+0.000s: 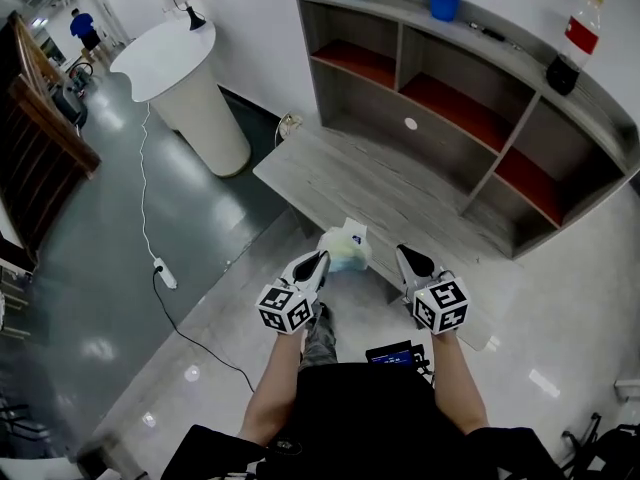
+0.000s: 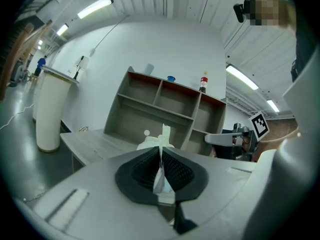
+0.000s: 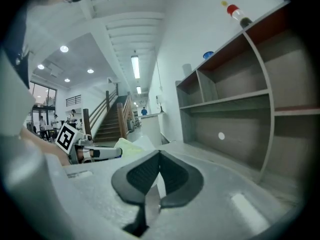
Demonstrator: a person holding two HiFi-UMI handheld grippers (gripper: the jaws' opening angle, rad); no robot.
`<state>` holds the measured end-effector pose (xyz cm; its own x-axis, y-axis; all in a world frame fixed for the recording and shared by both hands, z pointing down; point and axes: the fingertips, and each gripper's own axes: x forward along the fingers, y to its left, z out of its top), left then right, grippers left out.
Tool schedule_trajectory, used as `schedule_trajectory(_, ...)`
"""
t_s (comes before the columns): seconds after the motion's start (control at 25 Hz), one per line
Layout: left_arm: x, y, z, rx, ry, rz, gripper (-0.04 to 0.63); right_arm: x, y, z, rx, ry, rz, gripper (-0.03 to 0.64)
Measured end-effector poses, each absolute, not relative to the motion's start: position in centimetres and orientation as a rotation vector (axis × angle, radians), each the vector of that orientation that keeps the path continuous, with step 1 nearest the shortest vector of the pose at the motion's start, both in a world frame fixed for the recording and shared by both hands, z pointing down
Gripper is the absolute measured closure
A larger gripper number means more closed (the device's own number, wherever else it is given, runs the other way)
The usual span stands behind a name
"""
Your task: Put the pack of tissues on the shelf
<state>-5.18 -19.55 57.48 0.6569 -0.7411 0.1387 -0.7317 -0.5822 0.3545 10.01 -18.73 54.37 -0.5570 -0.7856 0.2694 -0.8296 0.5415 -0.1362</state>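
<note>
Left gripper [image 1: 321, 259] clamps the pack of tissues [image 1: 346, 247] by its wrapper (right gripper [image 1: 403, 255] closed, empty).

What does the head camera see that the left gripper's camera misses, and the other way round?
Only the head view shows the person's forearms and the power strip on the floor. Only the left gripper view shows the left gripper shut on a thin flap of the pack of tissues, plus ceiling lights. Both show the shelf, its blue cup and bottle.
</note>
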Motion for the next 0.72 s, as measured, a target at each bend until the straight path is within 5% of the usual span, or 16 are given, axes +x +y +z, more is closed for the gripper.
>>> schedule_trajectory(0.72, -10.2, -36.0, 56.3, 2.597, -0.902, 0.016, 0.586, 3.3, -32.2, 54.5, 1.517, -2.478, 0.477, 0.612)
